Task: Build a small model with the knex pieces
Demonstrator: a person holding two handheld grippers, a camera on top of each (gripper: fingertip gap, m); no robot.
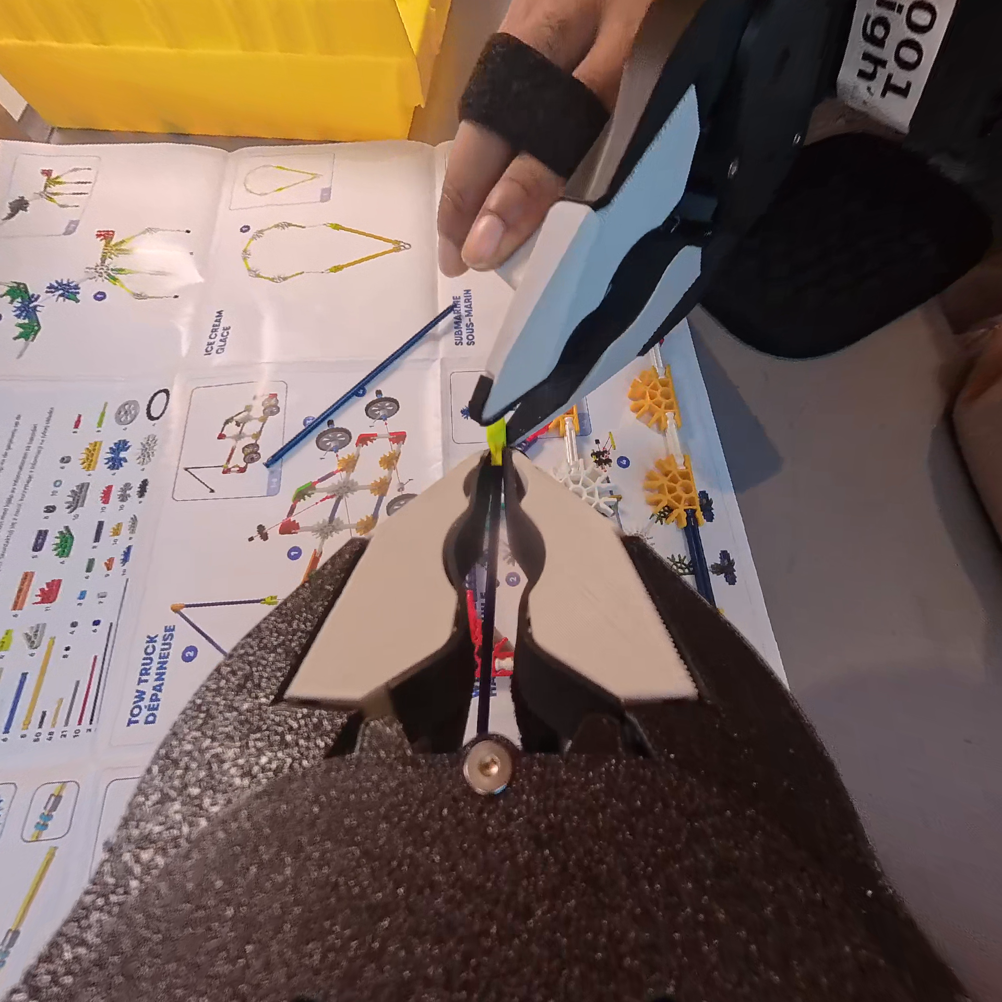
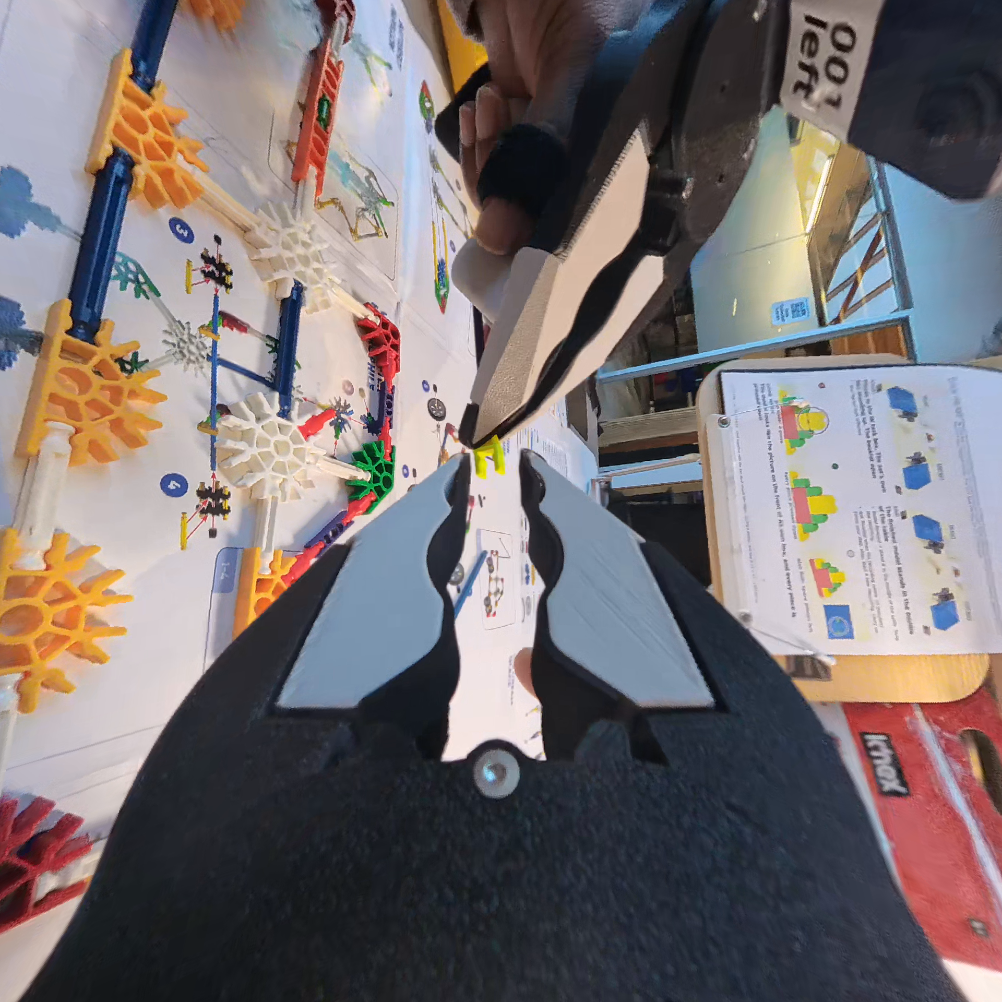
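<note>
Nearest the left camera, the left tongs [image 1: 496,461] are pressed shut on a thin dark rod [image 1: 488,596] that runs up the slot between the two pale fingers. A lime-green connector [image 1: 496,436] sits on the rod's far end, just past the fingertips and raised above the surface [image 1: 840,542].

The right tongs [image 1: 499,415] come down from the upper right to meet it. In their own view they stand a little open, one tip on each side of the green connector; whether either tip touches it I cannot tell. A hand [image 1: 488,206] with a black strap [image 1: 531,108] over two fingers rests on their upper finger.

Under both lies a large folded instruction sheet [image 1: 217,336], spread flat and printed with coloured build diagrams. A loose blue rod [image 1: 363,385] lies slantwise on it, left of the tongs. On the sheet's right edge sits a partly built model [image 1: 667,434] of yellow [image 1: 653,396] and white [image 1: 588,482] snowflake-shaped connectors joined by white and blue rods; the right wrist view also shows red and dark green pieces in it.

Farther back, a yellow bin [image 1: 217,65] stands beyond the sheet's far edge. In the right wrist view a red box [image 2: 932,786] lies to the right, and beyond it is a wooden board [image 2: 894,678] carrying a printed page.
</note>
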